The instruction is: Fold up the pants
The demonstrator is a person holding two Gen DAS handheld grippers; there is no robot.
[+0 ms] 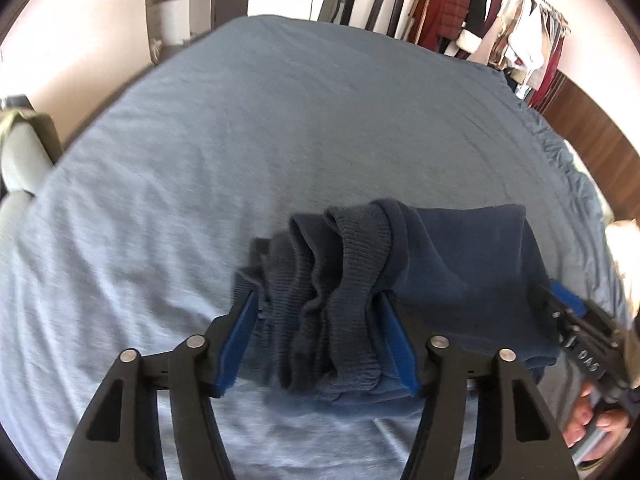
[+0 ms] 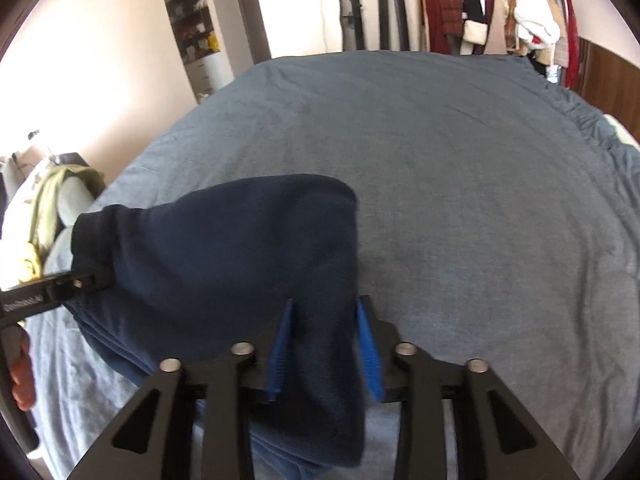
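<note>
The navy pants (image 1: 460, 272) are bunched and held up over the blue bed sheet (image 1: 240, 140). My left gripper (image 1: 318, 300) is shut on their ribbed grey-blue cuffs (image 1: 352, 264), gathered between its blue pads (image 1: 240, 336). My right gripper (image 2: 326, 308) is shut on the other end of the pants (image 2: 224, 248), a thick fold of navy fabric hanging between its pads (image 2: 368, 344). Each gripper shows in the other's view, the right one (image 1: 576, 320) at the pants' right edge, the left one (image 2: 72, 284) at their left edge.
The bed sheet (image 2: 460, 180) fills most of both views. A clothes rack (image 2: 500, 0) with hanging garments stands behind the bed at far right. A pale chair with green cloth (image 2: 60, 200) is at the left. A wall niche with shelves (image 2: 196, 32) is behind.
</note>
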